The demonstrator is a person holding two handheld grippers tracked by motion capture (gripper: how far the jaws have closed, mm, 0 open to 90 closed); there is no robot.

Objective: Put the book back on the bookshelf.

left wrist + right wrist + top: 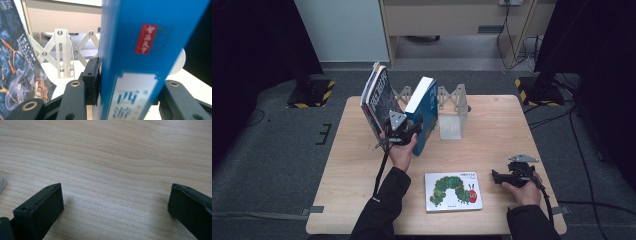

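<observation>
- Clamping the spine of the blue book [140, 65], the jaws of the left gripper [398, 131] are pressing on it from both sides; in the left gripper view one black pad [91, 80] is sitting flat against the book's left face.
- That blue book [424, 112] is standing upright on the wooden table [342, 170], near the middle of its far half, with its white page block facing up and away.
- Just to the left of it, a dark-covered book [379, 100] is leaning with a few thinner ones, tilted away from the blue book.
- Behind both, a silver folding book rack [452, 100] is standing on the table, its scissor links showing between the two books in the left gripper view [65, 52].
- Jaws of the right gripper [499, 176] are standing wide apart with bare table wood [112, 170] between them, gripping nothing.
- That gripper is resting low over the table's near right part, well apart from the books.
- A picture book with a green caterpillar [453, 191] is lying flat near the front edge, between the person's two forearms.
</observation>
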